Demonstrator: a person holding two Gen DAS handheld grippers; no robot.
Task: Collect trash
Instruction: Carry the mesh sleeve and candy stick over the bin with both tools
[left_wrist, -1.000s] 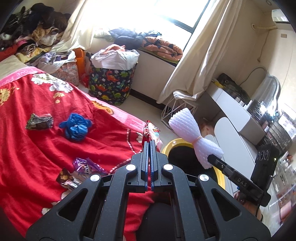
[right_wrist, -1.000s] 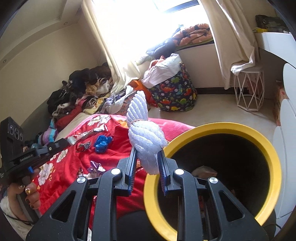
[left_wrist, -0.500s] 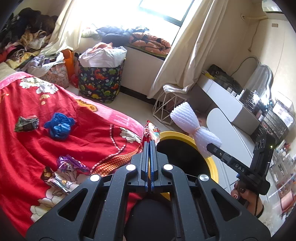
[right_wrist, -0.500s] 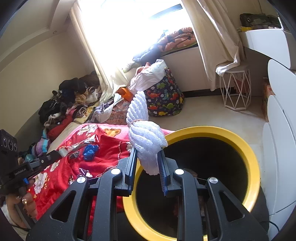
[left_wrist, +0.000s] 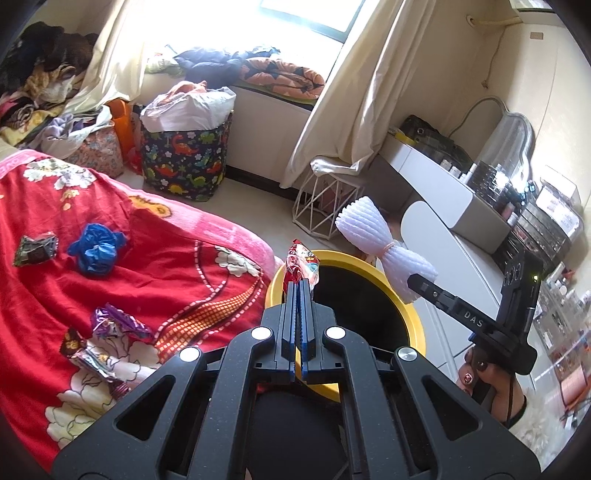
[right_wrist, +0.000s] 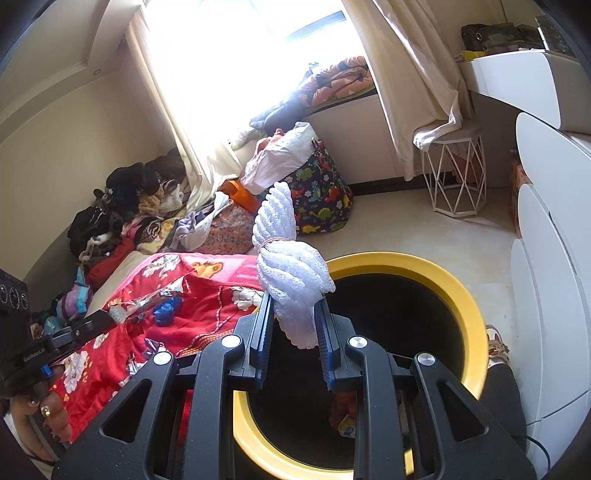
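My left gripper (left_wrist: 300, 286) is shut on a red snack wrapper (left_wrist: 302, 265) and holds it over the near rim of a yellow-rimmed black trash bin (left_wrist: 413, 321). My right gripper (right_wrist: 295, 299) is shut on a white foam fruit net (right_wrist: 286, 251) tied at its middle, above the bin's (right_wrist: 458, 291) left side; the net also shows in the left wrist view (left_wrist: 373, 236). A blue crumpled bag (left_wrist: 96, 251), a dark wrapper (left_wrist: 35, 250) and purple and silver wrappers (left_wrist: 107, 339) lie on the red blanket (left_wrist: 177, 280).
A dinosaur-print laundry bag (left_wrist: 184, 158) and a white wire stool (left_wrist: 325, 203) stand on the floor by the window. White rounded furniture (right_wrist: 550, 258) stands right of the bin. Clothes are piled at the far end of the bed (right_wrist: 122, 206).
Both grippers moved toward the bin with their loads. The left gripper's wrapper went from over the blanket edge to over the bin rim; the bin opening sits more under the right gripper.
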